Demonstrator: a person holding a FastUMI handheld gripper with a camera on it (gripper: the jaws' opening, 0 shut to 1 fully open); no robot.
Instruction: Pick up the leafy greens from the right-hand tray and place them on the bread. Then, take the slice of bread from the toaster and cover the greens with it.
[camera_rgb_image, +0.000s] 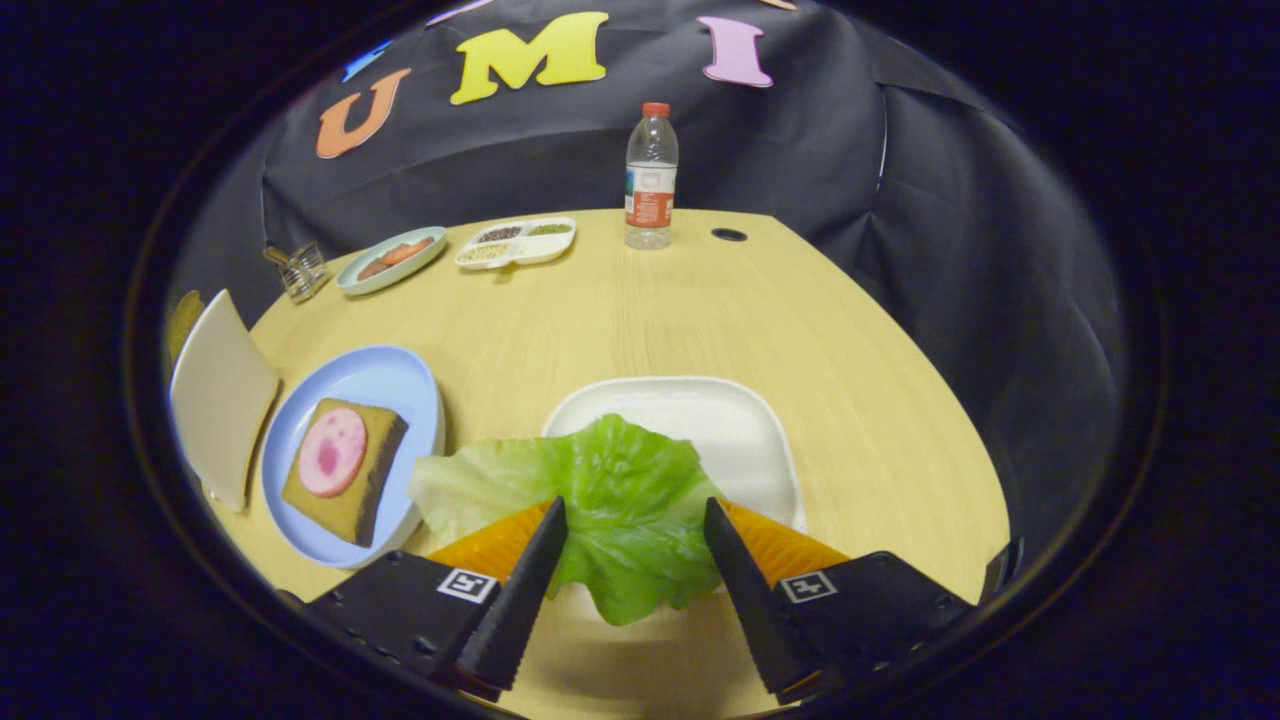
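Step 1 is in hand: the claw (635, 520) is partly open w/ the leafy greens (600, 500) between its fingers; can't tell if both press on the leaf, so grip is unsure. The leaf is thin, frilly, floppy, hanging over the near-left edge of the white square tray (740, 430) on the wood worktop (640, 310). Next, I think: carry it left to the bread (350, 480), a brown square w/ a round pink slice on a blue plate (400, 390).

Pale wooden table (700, 310), black cloth wall (820, 150)
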